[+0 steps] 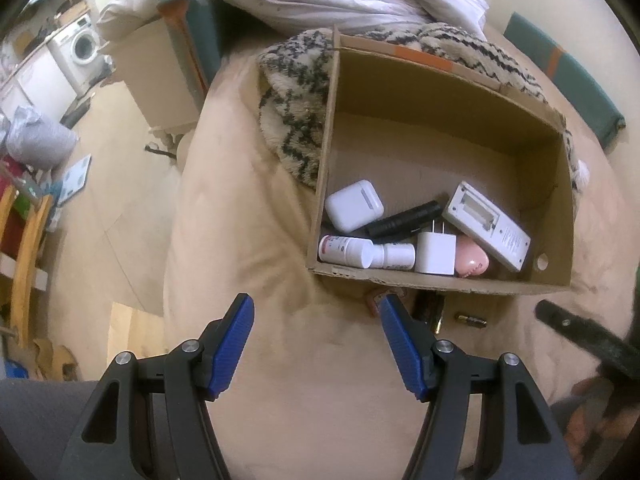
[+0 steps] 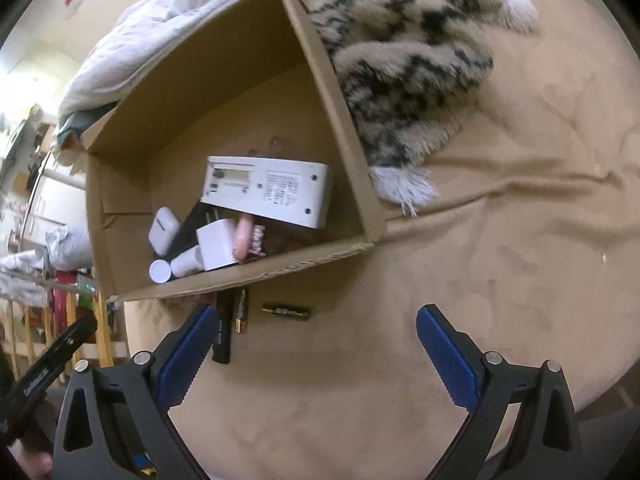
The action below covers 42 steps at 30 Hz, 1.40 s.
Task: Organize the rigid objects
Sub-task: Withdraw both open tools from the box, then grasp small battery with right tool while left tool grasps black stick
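Left wrist view: the left gripper is hovering over the beige bedcover with its blue pads spread apart and nothing sitting between them. Just ahead, the cardboard box is lying open on the cover. Inside, crowded against its near wall, are lying a white earbud case, a black flashlight, two white pill bottles, a white charger plug, a pink object and a white remote-like device. Outside the box, a small battery is resting on the cover just beyond the near wall. A patterned fleece blanket is bunching against the box's far side.

Right wrist view: the right gripper is pointing down at the cover, fingers wide apart and holding nothing. Ahead of its left finger, a dark tube and a second battery are lying side by side just outside the box wall; the small battery is lying crosswise just beside them.
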Each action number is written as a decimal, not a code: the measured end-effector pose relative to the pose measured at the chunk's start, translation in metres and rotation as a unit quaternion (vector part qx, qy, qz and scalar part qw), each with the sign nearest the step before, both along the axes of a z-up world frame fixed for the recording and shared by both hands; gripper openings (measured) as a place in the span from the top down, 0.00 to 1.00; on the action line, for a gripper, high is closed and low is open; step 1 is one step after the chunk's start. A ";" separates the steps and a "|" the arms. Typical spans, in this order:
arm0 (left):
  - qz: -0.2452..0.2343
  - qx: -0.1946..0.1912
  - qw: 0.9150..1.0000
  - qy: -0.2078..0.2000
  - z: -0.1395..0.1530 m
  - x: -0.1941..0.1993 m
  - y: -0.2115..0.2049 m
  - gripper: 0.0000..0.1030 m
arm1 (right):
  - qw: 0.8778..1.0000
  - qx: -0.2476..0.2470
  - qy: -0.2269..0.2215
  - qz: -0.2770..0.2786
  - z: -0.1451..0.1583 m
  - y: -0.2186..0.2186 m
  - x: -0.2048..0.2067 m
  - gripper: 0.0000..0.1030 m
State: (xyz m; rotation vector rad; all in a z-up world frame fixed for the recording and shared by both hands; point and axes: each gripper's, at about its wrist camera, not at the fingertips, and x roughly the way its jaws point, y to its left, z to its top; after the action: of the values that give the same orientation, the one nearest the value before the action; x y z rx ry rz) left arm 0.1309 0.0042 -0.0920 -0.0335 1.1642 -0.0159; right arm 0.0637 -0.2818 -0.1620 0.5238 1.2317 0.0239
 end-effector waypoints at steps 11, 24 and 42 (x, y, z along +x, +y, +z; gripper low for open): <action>0.000 -0.019 1.000 0.000 0.006 0.000 -0.002 0.39 | 0.998 -0.020 0.065 0.008 -0.042 0.043 0.020 0.29; 0.001 -0.001 1.000 0.006 -0.003 0.001 -0.002 0.39 | 0.988 -0.127 0.059 0.059 -0.047 0.089 0.024 0.78; -0.022 0.036 0.999 0.026 -0.024 0.003 -0.021 0.39 | 0.998 0.023 0.056 -0.032 -0.033 0.040 0.009 0.82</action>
State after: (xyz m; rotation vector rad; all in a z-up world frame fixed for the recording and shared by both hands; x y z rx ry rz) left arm 0.1341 -0.0163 -0.1165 0.0568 1.2168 -0.0124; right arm 0.0723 -0.2421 -0.1955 0.6115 1.3262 -0.0307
